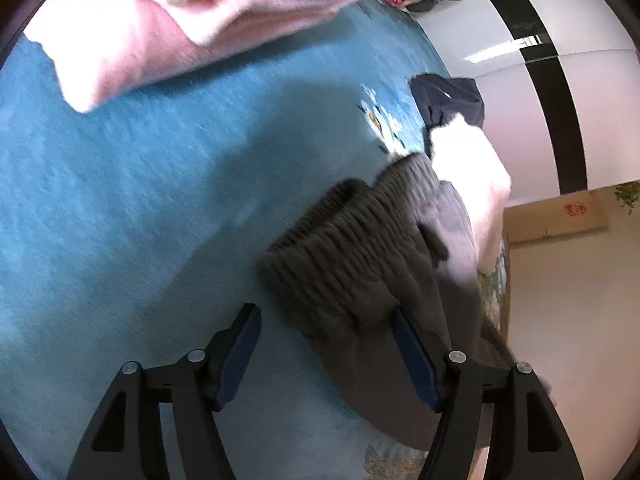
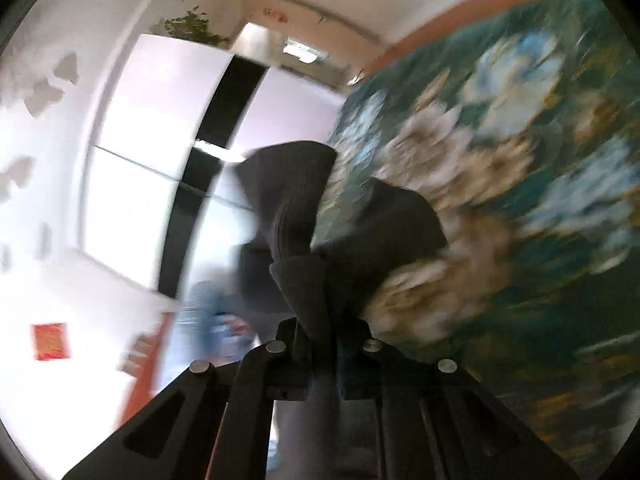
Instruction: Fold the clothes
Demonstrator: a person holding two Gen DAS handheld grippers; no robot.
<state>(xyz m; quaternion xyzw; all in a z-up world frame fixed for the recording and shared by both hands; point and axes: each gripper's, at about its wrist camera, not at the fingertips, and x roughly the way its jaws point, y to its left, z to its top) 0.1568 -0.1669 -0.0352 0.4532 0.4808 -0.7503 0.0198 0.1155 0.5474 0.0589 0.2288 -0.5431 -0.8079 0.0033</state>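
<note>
The left hand-held gripper hangs spread apart over the blue rug; the right hand-held gripper is clamped on the dark garment.

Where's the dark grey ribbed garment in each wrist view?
Left wrist: dark grey garment lies lower centre-right on the blue bedspread, its edge between the open left tool's fingers.
Right wrist: same garment at centre, bunched and clamped in the shut right tool.
Shared landmark: the white cabinet with a black vertical stripe, upper right in the left view, upper left in the right view.
</note>
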